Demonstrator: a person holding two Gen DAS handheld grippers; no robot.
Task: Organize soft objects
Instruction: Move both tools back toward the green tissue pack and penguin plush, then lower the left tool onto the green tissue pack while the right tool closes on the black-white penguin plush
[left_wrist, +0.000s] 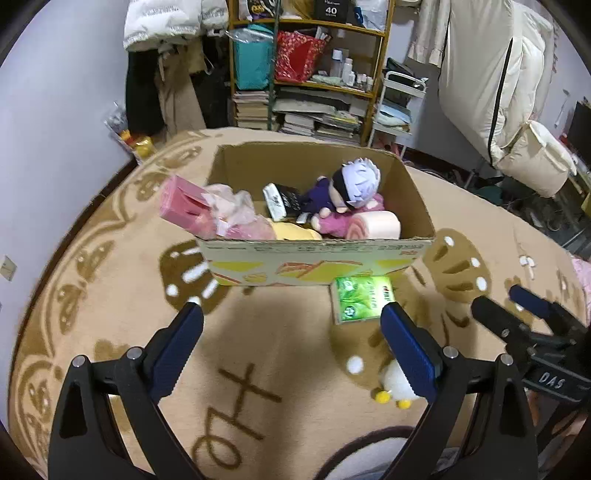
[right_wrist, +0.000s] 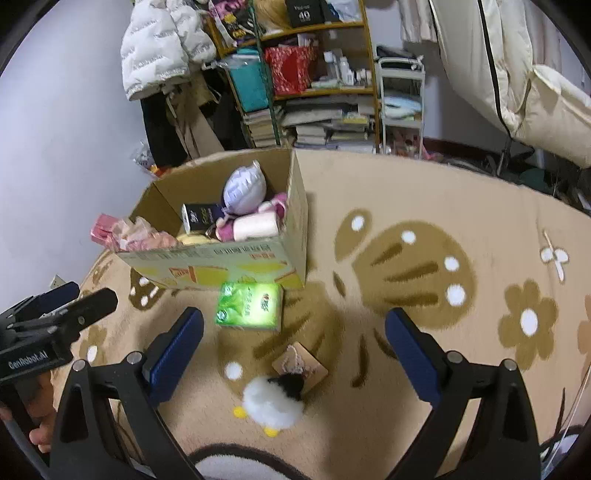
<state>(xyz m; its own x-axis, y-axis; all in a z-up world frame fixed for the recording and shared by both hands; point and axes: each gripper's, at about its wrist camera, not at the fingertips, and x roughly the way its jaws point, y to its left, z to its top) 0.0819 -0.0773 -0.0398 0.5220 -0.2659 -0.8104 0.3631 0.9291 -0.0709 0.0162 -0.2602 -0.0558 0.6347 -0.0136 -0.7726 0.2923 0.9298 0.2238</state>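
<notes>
A cardboard box (left_wrist: 317, 264) (right_wrist: 229, 258) stands on a beige patterned blanket and holds a white-haired plush doll (left_wrist: 351, 184) (right_wrist: 245, 190), a pink roll plush (left_wrist: 373, 226), pink soft items and a dark pack. A green tissue pack (left_wrist: 360, 300) (right_wrist: 249, 305) lies in front of the box. A small white fluffy plush with yellow feet (right_wrist: 271, 404) (left_wrist: 397, 382) lies nearer, beside a small tan card (right_wrist: 301, 363). My left gripper (left_wrist: 291, 347) is open over bare blanket. My right gripper (right_wrist: 293, 350) is open wide above the white plush, holding nothing.
A wooden shelf (left_wrist: 310, 70) packed with books, bags and bottles stands behind the bed. Coats hang at the left wall, and cream bedding (left_wrist: 491, 81) hangs at the right. A small white cart (right_wrist: 400, 103) is beside the shelf.
</notes>
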